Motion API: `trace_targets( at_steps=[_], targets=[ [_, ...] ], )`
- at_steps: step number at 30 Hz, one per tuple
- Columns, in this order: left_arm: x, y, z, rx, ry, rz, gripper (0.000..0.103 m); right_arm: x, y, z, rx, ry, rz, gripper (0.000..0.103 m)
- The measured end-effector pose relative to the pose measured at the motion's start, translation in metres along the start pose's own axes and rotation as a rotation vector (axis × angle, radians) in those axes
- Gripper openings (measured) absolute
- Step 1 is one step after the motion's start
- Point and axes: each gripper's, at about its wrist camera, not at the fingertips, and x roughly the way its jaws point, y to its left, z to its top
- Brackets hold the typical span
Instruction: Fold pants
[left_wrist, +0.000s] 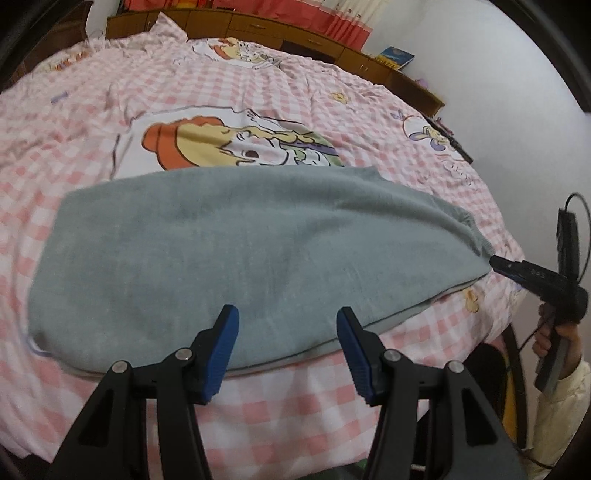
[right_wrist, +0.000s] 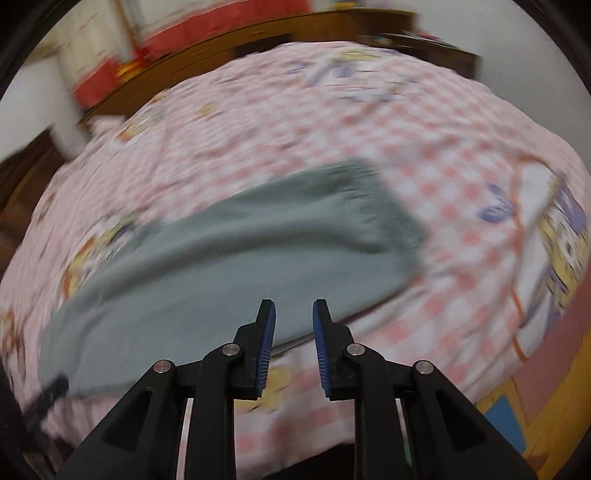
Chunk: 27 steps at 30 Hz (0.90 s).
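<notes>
One grey pants (left_wrist: 240, 251), two open claws

- The right wrist view is smeared by motion: the grey pants (right_wrist: 229, 258) have soft edges, and their waistband or cuffs cannot be told apart.
- On the bed cover (right_wrist: 424, 122), beyond the pants, the cartoon prints are streaks with unreadable shapes.
- A dark object (right_wrist: 51, 391) at the pants' lower left end is too blurred to identify.
- In the left wrist view, the pants (left_wrist: 240, 251) hide the lower part of the cartoon figure (left_wrist: 236, 140) printed just behind them.
- The person's sleeve (left_wrist: 557, 406), right of the pants, is cut off by the lens rim.
- Both hand-held grippers' bodies run off the bottom edge.
</notes>
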Motion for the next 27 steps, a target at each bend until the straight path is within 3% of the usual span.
trace_targets(
  at_steps=[8, 11, 15, 27],
  targets=[
    [-0.001, 0.001, -0.013, 0.033, 0.027, 0.043, 0.058, 0.011, 0.080, -0.039, -0.352, 0.062, 0.068, 0.029],
    [0.007, 0.008, -0.017, 0.015, 0.050, 0.027, 0.058, 0.016, 0.101, -0.049, -0.435, 0.078, 0.107, 0.029],
    [0.013, 0.019, -0.019, -0.022, 0.062, 0.018, 0.058, 0.025, 0.121, -0.060, -0.504, 0.097, 0.149, 0.029],
    [0.013, 0.012, -0.023, 0.027, 0.065, 0.040, 0.058, 0.039, 0.141, -0.086, -0.621, 0.136, 0.153, 0.029]
  ],
)
